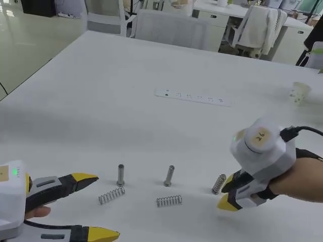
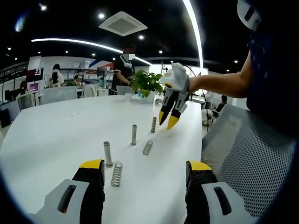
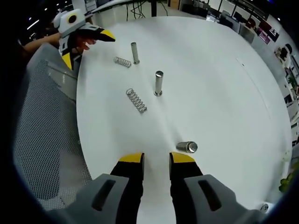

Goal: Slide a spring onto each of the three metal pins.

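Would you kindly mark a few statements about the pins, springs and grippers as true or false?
1. Two springs lie loose on the table. True: the left spring and the middle spring.
2. The left gripper grips a spring. False: its jaws stand open and empty.
3. The right pin, beside the right gripper, already carries the fitted spring. True.
4. The middle pin carries a spring. False: it stands bare.
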Demonstrator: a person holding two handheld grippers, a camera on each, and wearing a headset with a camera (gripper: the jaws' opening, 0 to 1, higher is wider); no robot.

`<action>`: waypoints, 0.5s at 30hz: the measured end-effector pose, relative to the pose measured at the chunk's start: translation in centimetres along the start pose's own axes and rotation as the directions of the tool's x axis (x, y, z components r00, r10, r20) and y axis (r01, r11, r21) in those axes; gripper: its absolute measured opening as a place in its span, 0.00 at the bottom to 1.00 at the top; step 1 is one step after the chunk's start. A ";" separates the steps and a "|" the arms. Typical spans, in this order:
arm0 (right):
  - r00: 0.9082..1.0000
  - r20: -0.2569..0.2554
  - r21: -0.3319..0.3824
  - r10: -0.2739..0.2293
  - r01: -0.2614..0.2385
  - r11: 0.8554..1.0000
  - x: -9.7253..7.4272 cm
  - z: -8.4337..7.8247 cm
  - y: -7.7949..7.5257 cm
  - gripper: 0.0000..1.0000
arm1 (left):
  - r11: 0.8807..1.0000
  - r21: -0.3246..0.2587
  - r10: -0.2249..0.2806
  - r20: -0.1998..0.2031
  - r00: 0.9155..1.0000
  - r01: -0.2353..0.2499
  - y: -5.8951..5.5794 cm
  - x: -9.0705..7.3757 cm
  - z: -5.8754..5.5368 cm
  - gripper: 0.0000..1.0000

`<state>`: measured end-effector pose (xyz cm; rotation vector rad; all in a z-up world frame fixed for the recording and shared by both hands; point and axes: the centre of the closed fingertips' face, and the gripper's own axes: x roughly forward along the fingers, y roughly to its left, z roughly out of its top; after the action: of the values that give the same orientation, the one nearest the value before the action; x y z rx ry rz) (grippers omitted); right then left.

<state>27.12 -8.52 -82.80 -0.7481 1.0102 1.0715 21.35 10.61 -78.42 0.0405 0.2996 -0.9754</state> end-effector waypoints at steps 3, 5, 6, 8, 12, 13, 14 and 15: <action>1.000 -0.004 -0.016 0.010 -0.010 1.000 0.2 0.3 0.7 0.19 | 1.000 0.001 -0.002 0.000 1.000 0.002 -0.1 0.0 0.0 0.66; 1.000 -0.001 -0.027 0.020 -0.020 0.999 0.3 0.7 1.2 0.19 | 1.000 0.001 -0.001 0.000 1.000 0.001 -0.2 0.0 0.0 0.66; 1.000 0.001 -0.030 0.025 -0.025 0.999 0.3 0.9 1.3 0.19 | 1.000 0.001 -0.001 0.000 1.000 0.001 -0.2 0.0 0.0 0.66; 1.000 0.006 -0.045 0.030 -0.029 0.999 0.4 1.4 1.6 0.19 | 1.000 0.003 -0.001 -0.001 1.000 0.001 -0.2 0.0 0.0 0.66; 0.999 0.012 -0.078 0.039 -0.038 0.996 0.6 2.6 2.1 0.19 | 1.000 0.004 0.000 0.001 1.000 0.000 -0.2 0.0 0.2 0.66; 0.999 0.013 -0.084 0.041 -0.040 0.996 0.7 2.9 2.2 0.18 | 1.000 0.004 0.000 0.001 1.000 0.000 -0.2 0.0 0.2 0.66; 0.999 0.013 -0.093 0.042 -0.041 0.995 0.8 3.1 2.3 0.18 | 1.000 0.005 -0.001 0.000 1.000 0.001 -0.2 0.0 0.2 0.66; 0.999 0.014 -0.103 0.043 -0.042 0.994 0.9 3.4 2.4 0.18 | 1.000 0.005 -0.001 -0.001 1.000 0.001 -0.2 -0.1 0.2 0.66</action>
<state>25.92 -4.46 -82.39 -0.8021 0.9664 1.1715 21.20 10.50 -78.20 0.0455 0.2977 -0.9772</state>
